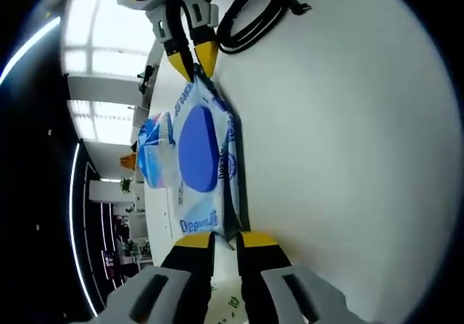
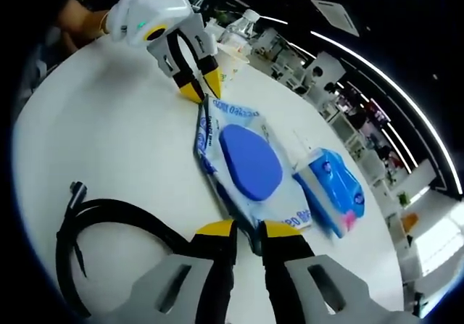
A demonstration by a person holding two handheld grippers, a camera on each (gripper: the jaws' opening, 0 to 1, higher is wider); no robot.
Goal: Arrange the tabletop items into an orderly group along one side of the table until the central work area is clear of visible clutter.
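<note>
White round table (image 1: 348, 157); lit windows (image 1: 94, 70) beyond its edge.

Bright even light, glaring windows, strong fisheye edge warp.

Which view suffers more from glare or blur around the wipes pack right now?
Left gripper view: the bright windows at left are blown out, but the wipes pack stays sharp, casting a soft shadow on the table. Right gripper view: even light, pack print readable, ceiling strips streak, fisheye bends the black cable.
</note>
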